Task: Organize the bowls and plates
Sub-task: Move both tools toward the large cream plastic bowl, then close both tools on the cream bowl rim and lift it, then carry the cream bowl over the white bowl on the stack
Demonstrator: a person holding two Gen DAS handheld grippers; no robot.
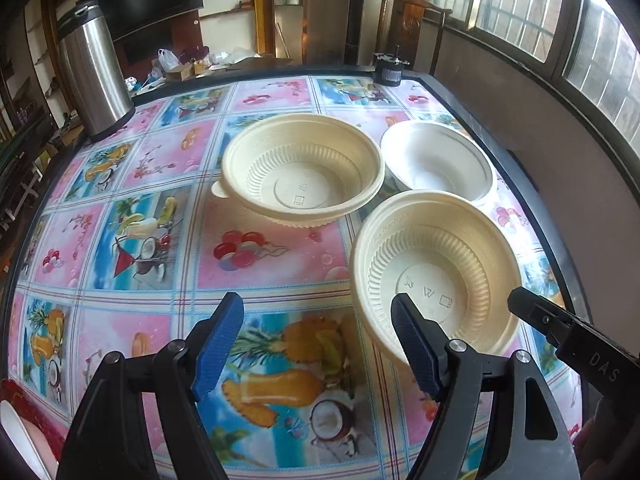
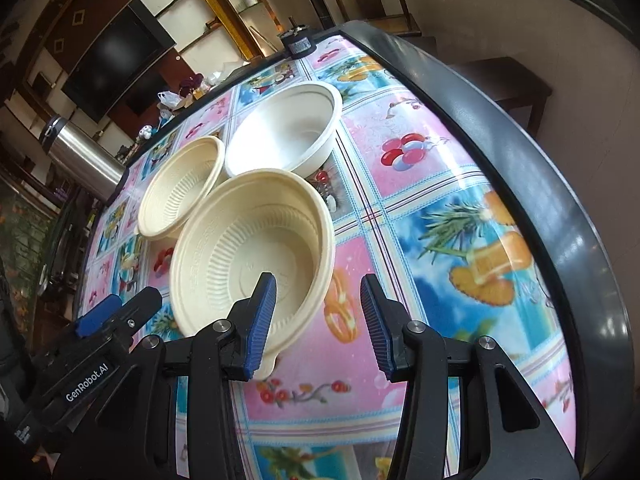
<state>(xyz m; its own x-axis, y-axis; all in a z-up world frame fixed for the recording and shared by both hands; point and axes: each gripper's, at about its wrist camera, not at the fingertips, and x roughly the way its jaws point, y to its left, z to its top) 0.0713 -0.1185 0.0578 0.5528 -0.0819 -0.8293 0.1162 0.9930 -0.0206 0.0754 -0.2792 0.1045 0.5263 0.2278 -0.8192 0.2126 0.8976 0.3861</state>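
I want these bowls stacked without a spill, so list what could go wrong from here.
1. The near cream bowl looks light; with only one pad of the open right gripper over its rim, a closing pinch could tip or slide it.
2. The three bowls crowd together, so a nudge could shove the far cream bowl or white bowl.
3. The left gripper hangs close and might collide with the right.

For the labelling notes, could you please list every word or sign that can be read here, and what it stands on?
"DAS": on the right gripper, printed on its black body.
"GenRobot.AI": on the left gripper, along its black body.
Moulded symbols on the floor of the near cream bowl: too faint to read.
Far cream bowl: the same.
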